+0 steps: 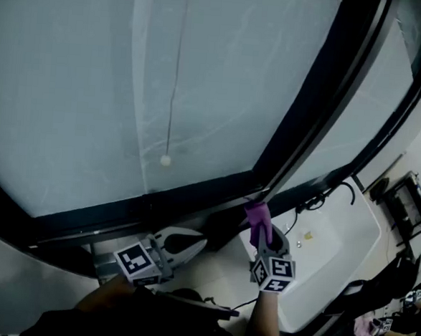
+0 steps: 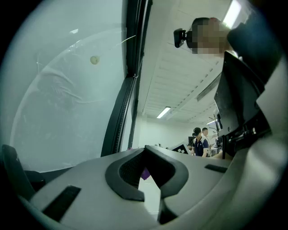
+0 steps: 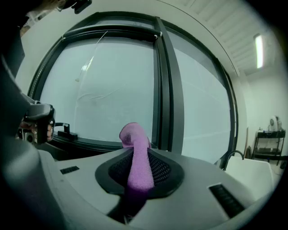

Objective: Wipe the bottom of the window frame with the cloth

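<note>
"Tongs first. How do yours stand?"

"My right gripper (image 1: 263, 234) is clamped on the purple fuzzy cloth (image 1: 257, 216). In the right gripper view the strip runs up between the dark ribbed pads (image 3: 159, 168) and curls over past the tips. My left gripper (image 1: 199, 243) has its tips drawn together, with nothing caught between them."

"And where does the cloth sit against the window?"

"Its free end is up at the black bottom rail of the window frame (image 1: 194, 197), just beside the foot of the black upright bar (image 1: 323, 100). That bar parts the big frosted glass pane (image 1: 95, 69) from the next one. Whether the cloth presses on the rail or only reaches it, I cannot tell."

"The left gripper — is it near the cloth?"

"No, it's apart from it. It hangs to the left of the right gripper and below the same rail, close in to my body. Through the slit behind its tips, its own view catches only a speck of purple."

"What else is around?"

"A white rectangular sink (image 1: 342, 241) lies to the right, below the second pane, with a black curved tap (image 3: 231, 154) at its back. A small white bead on a thin cord (image 1: 166, 160) hangs against the glass. In the left gripper view, people (image 2: 200, 143) stand far off across the room."
</note>
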Tool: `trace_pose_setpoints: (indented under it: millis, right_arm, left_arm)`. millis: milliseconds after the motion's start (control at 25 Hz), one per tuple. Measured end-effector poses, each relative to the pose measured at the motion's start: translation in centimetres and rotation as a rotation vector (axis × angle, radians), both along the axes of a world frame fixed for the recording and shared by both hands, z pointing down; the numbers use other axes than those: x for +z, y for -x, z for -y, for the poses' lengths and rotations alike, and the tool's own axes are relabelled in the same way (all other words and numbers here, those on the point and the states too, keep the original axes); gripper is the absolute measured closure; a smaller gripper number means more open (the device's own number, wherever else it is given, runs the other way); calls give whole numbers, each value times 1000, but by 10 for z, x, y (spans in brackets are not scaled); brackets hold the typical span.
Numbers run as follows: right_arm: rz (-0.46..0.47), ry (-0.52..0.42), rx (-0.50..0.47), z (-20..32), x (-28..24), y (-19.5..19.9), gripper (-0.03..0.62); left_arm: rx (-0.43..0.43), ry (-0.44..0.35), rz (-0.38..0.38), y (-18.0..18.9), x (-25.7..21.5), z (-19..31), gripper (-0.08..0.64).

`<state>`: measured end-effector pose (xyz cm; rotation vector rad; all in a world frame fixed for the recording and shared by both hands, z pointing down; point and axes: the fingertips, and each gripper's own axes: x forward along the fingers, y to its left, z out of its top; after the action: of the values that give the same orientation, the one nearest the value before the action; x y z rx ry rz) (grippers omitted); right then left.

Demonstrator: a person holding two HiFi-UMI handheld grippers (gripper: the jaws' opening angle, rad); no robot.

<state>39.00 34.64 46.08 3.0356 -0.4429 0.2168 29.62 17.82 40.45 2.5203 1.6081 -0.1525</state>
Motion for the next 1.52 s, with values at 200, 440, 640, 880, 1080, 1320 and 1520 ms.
trace_pose_setpoints:
  millis: [200,440,640,880,1080,1320,1520]
  right_arm:
    - [-35,59,40,6,-18,-31,526]
    - [-46,72,28,6,-27,-88,526]
    - [-31,185,18,11,-18,-135,526]
    - [43,373,100,18,11,-176,526]
    - [61,402,54,31,19,-185,526]
    - [121,353,-31,31,23,-182,526]
    - [142,320,-106,46,26,-163,526]
  left_arm:
    - [116,16,21,10,-3,-2,568]
    - [79,21,-17,-4,-16,-9,568]
    - [-62,19,-11,-23,-15,-9,568]
    - [-128,51,9,-31,-22,-3,568]
    - [-188,-4,24,-36,-14,-3,568]
    - [-240,6,49,-37,-9,1,568]
    - [-276,33,64,-33,-4,9,568]
